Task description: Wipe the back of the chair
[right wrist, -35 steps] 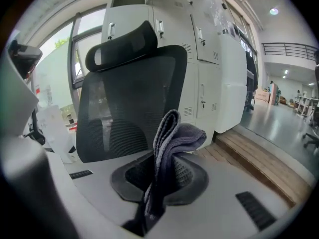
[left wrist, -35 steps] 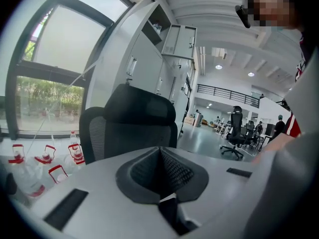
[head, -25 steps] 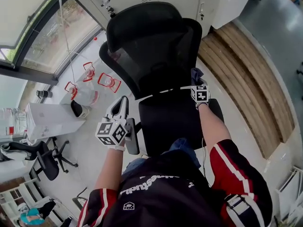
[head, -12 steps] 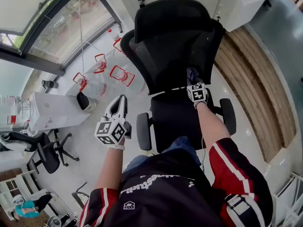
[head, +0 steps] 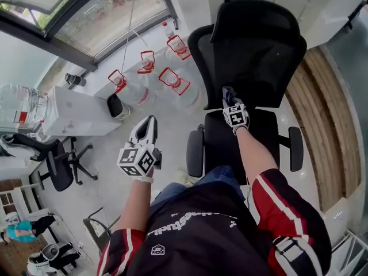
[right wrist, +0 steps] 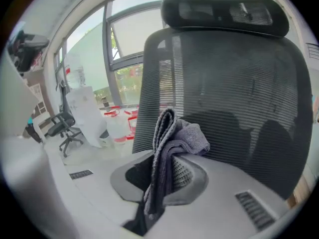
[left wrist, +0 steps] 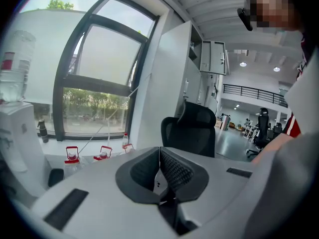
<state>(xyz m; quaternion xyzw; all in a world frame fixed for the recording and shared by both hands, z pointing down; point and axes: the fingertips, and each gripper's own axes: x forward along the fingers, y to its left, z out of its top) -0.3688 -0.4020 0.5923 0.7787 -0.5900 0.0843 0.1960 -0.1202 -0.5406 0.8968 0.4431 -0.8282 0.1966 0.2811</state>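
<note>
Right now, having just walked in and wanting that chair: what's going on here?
A person holds a gripper in each hand. The right gripper is shut on a grey cloth, held up at the lower part of the mesh back of the black office chair; whether the cloth touches the mesh is unclear. The left gripper is shut and empty, held off to the left over the floor, away from the chair.

Pale floor [head: 103, 183] with furniture and bottles

The black mesh chair [head: 253, 56] stands on the floor just beside a wooden strip [head: 325, 142] along the right edge. Four water jugs [head: 172, 80] with red handles stand near the window side. A white cabinet [head: 75, 114] and a small office chair [head: 57, 168] stand at the left.
</note>
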